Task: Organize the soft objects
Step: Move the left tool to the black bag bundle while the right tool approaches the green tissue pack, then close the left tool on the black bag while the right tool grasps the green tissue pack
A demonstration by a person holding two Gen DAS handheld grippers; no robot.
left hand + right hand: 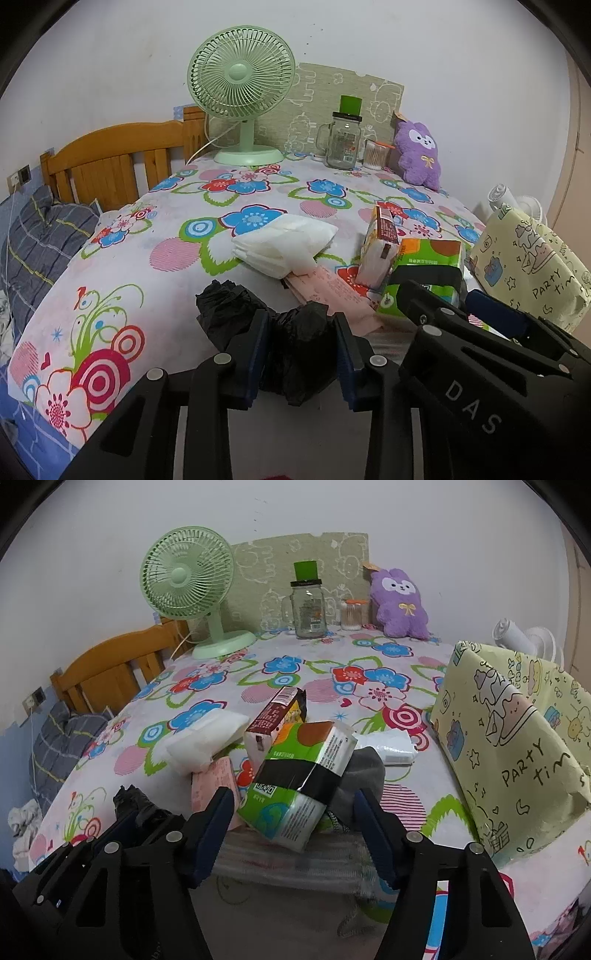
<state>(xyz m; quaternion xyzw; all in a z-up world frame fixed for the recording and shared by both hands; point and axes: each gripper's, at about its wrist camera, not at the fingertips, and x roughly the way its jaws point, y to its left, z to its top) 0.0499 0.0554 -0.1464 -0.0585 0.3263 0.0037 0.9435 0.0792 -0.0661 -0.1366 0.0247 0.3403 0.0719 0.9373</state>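
Note:
My left gripper (301, 354) is shut on a crumpled black plastic bag (299, 350) at the near edge of the flowered table (147, 236). My right gripper (295, 827) is open, its fingers either side of a green tissue pack (299, 779) without touching it. The pack leans on a red-and-white tissue pack (269, 723). A white padded pack (284, 240) lies mid-table over a pink packet (332, 295). A grey cloth (360, 775) lies behind the green pack. The right gripper's body shows in the left wrist view (480, 354).
A yellow "party time" gift bag (509, 738) stands at the right. At the back are a green fan (242, 92), a glass jar (341, 140), a cotton-swab tub (375, 153) and a purple plush (419, 153). A wooden bed frame (110, 162) is left.

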